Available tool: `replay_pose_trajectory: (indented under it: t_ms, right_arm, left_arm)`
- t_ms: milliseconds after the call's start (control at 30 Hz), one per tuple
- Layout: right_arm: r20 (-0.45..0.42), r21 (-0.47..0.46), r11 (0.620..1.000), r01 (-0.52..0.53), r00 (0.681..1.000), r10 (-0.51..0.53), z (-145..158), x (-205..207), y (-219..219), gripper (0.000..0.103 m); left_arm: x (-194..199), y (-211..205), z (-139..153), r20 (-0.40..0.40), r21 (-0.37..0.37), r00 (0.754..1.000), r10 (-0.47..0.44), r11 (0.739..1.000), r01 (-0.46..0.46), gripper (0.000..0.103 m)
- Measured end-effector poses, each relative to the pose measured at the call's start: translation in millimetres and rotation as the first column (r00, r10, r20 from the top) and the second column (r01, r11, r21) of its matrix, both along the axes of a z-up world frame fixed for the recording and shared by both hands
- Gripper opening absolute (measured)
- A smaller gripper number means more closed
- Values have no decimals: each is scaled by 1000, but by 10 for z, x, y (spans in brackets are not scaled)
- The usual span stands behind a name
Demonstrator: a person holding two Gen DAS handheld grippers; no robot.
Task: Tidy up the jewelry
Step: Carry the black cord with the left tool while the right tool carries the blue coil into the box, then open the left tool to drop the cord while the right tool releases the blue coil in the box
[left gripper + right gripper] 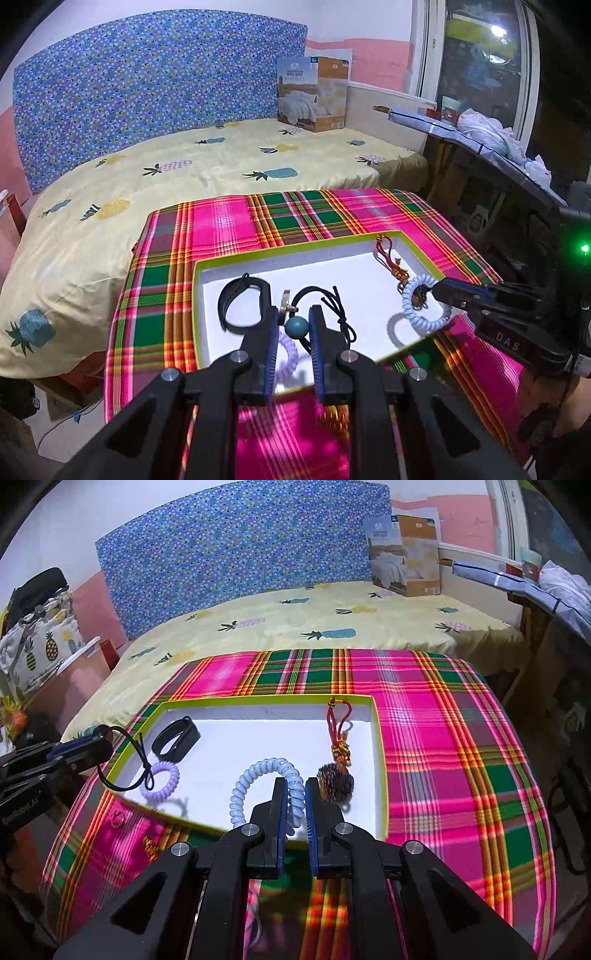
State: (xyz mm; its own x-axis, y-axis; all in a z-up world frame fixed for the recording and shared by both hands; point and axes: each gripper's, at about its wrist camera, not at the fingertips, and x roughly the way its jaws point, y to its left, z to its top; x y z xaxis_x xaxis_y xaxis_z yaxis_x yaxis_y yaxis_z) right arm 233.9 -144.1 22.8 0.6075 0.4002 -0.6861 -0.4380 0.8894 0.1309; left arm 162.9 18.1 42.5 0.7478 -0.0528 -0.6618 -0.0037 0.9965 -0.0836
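My left tongs [293, 326] pinch a teal bead [296, 326] on a black cord [334, 295]; my right tongs [295, 794] squeeze a pale blue coil band [258, 775] over the white tray [236, 734]; my fingers [271, 332] hide half the purple coil [286, 350].

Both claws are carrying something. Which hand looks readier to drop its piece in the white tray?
Probably right: the right claw holds a blue coil over the tray floor, while the left claw has its black cord straddling the rim.

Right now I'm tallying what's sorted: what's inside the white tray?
Lying in the white tray: black band, purple coil tie, red tassel charm. Its near edge, behind the grippers, is hidden.
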Motion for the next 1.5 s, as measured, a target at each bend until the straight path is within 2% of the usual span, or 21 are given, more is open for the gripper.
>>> replay_pose_trajectory:
  t_ms: [267, 667, 1033, 1267, 1500]
  right_arm:
    - [-10, -36, 999, 1, 1000, -2, -16, 390, 173, 9]
    - [-97, -63, 998, 20, 995, -26, -314, 750, 246, 9]
    - [-142, -60, 998, 19, 990, -27, -399, 850, 263, 10]
    - [-140, -74, 997, 8, 990, -18, -375, 827, 296, 19]
    - [-111, -75, 997, 6, 994, -14, -268, 714, 295, 20]
  left_arm:
    - [412, 27, -145, -47, -16, 999, -12, 1000, 11, 17]
    - [799, 38, -423, -122, -28, 992, -16, 1000, 13, 17]
    - [950, -30, -605, -162, -6, 987, -23, 1000, 23, 17]
    - [949, -55, -597, -154, 7, 988, -26, 1000, 27, 18]
    - [866, -36, -507, -135, 7, 991, -19, 1000, 20, 18]
